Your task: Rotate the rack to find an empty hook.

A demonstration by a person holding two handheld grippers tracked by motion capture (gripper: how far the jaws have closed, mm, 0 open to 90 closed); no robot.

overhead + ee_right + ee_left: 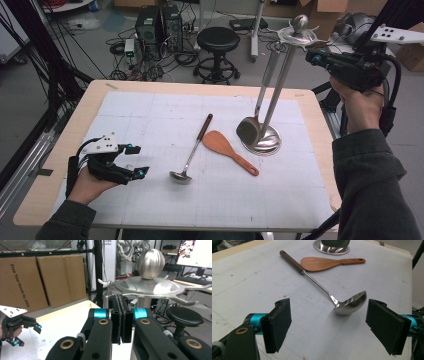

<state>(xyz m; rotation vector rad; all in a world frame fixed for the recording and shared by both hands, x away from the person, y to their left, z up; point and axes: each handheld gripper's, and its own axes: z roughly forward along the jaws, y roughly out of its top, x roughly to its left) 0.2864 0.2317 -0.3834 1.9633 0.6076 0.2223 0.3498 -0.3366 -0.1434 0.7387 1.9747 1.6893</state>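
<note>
At lower left of the high view, the left hand-held gripper rests on the counter with jaws wide, the ladle just right of it. At upper right, the right hand-held gripper hangs pinched tight, empty, beside the top of the utensil stand, where a steel turner hangs. A wooden spatula lies mid-frame between ladle and stand.

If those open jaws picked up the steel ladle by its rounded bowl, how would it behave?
The ladle looks polished and curved, so it would probably slip between the flat pads. It rests on its round bowl, so a push may rock or pivot it. The long, wood-tipped handle would likely tip it sideways.
</note>
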